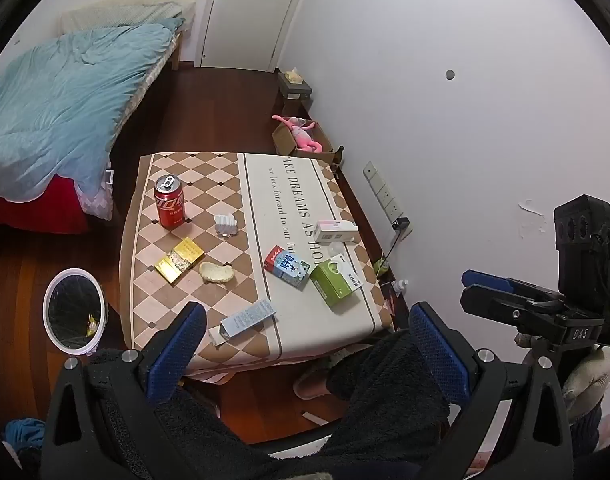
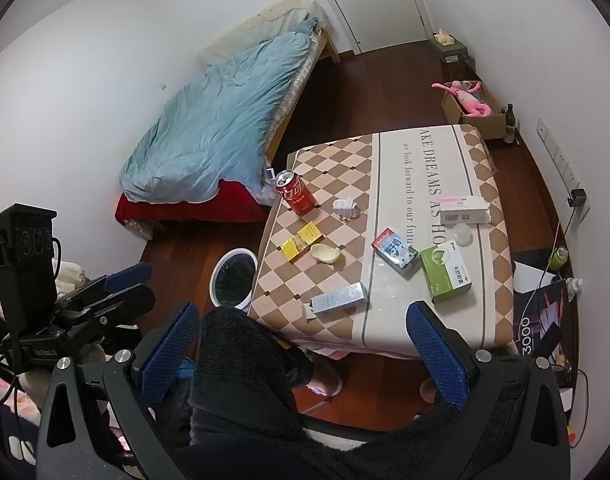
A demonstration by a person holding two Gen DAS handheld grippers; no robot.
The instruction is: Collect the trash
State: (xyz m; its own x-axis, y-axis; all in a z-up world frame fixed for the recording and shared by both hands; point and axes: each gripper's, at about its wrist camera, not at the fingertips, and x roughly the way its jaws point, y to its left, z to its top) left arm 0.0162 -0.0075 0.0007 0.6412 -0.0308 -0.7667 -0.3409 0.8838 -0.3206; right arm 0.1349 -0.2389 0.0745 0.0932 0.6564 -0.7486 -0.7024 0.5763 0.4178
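Observation:
A low table with a checked cloth [image 1: 193, 168] [image 2: 477, 312] carries a red can [image 1: 169, 202] [image 2: 296, 193], crumpled tissue [image 1: 226, 225] [image 2: 346, 207], a yellow box [image 1: 179, 260] [image 2: 301, 241], a bread piece [image 1: 217, 273] [image 2: 325, 254], a blue carton [image 1: 287, 267] [image 2: 396, 253], a green box [image 1: 336, 282] [image 2: 445, 272], a pink-white box [image 1: 336, 231] [image 2: 463, 209] and a silver box [image 1: 247, 318] [image 2: 339, 298]. A white-rimmed bin [image 1: 73, 312] [image 2: 235, 280] stands on the floor left of the table. My left gripper [image 1: 305, 344] and right gripper [image 2: 311, 344] hang open and empty over the near edge.
A person's legs in dark fleece [image 1: 385, 392] [image 2: 241, 368] sit below the grippers. A bed with a blue quilt [image 1: 65, 100] lies to the left. A cardboard box holding a pink toy [image 1: 301, 136] and a grey box [image 1: 295, 86] line the right wall. A green can [image 2: 559, 258] stands by a cable.

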